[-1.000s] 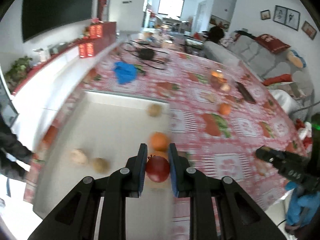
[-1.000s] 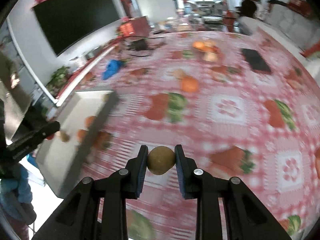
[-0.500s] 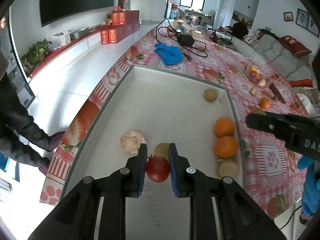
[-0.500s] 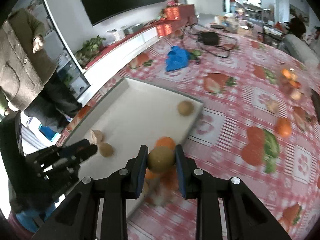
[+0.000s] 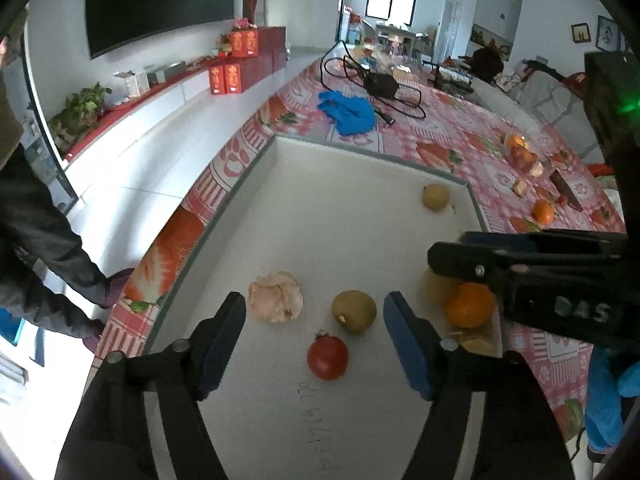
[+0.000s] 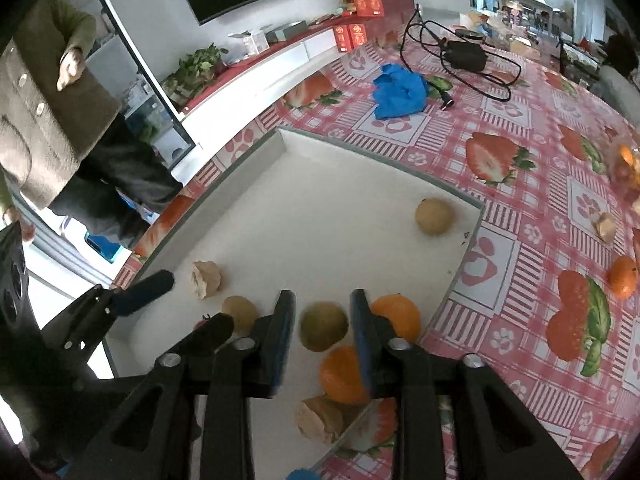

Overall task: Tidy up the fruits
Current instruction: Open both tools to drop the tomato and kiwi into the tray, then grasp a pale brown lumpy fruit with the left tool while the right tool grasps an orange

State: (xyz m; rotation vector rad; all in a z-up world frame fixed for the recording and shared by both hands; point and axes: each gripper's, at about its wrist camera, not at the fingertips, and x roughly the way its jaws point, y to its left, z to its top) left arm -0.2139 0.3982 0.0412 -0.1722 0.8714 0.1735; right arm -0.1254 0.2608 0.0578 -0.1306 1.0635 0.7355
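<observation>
A white tray [image 5: 344, 184] lies on the strawberry tablecloth. My left gripper [image 5: 316, 320] is open above it; a red fruit [image 5: 327, 357] rests on the tray floor between its fingers, beside a brown fruit [image 5: 354, 311] and a pale peel-like piece [image 5: 275, 297]. My right gripper [image 6: 323, 320] has its jaws slightly parted around a green-brown fruit [image 6: 323, 326] over the tray; I cannot tell whether they still grip it. Two oranges [image 6: 396, 316] lie by the tray's right wall. Another brown fruit [image 6: 434, 216] sits in the far corner.
On the cloth right of the tray are an orange [image 6: 622, 276], more fruit pieces [image 5: 520, 156], a blue cloth [image 6: 400, 90] and a black cable [image 6: 464, 56]. A person [image 6: 48, 92] stands at the left beside the table edge.
My left gripper has opened and let the red fruit down onto the tray. My right gripper has moved over the tray with the green-brown fruit, and its jaws have widened slightly.
</observation>
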